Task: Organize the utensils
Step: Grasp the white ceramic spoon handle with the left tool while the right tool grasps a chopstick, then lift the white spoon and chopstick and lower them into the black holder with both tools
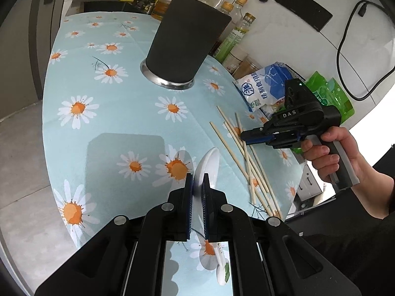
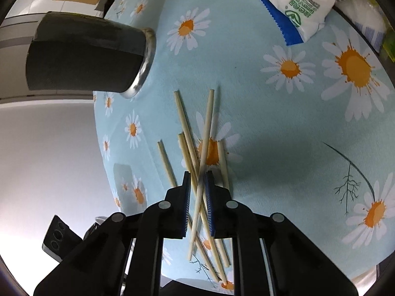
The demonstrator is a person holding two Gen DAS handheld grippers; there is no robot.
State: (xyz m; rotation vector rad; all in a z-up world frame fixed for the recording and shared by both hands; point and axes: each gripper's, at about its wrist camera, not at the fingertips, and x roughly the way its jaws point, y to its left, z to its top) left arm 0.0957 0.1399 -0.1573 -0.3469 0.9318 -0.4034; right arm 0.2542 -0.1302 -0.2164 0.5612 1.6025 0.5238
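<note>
My left gripper [image 1: 197, 180] is shut on a white ceramic spoon [image 1: 208, 160], whose bowl sticks out ahead of the pads above the daisy tablecloth. A tall black utensil holder [image 1: 187, 39] with a steel base stands further back. Several wooden chopsticks [image 1: 237, 153] lie crossed to the right. My right gripper [image 1: 243, 136], held by a hand, points down onto them. In the right wrist view the right gripper [image 2: 197, 175] has its blue pads closed narrowly around two crossed chopsticks [image 2: 205, 133] of the pile. The holder [image 2: 84, 54] is at upper left.
A blue and white salt bag [image 1: 264, 88] and green packets [image 1: 330, 96] lie at the table's right edge. Oil and sauce bottles [image 1: 237, 32] line the wall behind the holder. The salt bag [image 2: 296, 7] lies beyond the chopsticks. The table's edge [image 2: 101, 133] runs close on their left.
</note>
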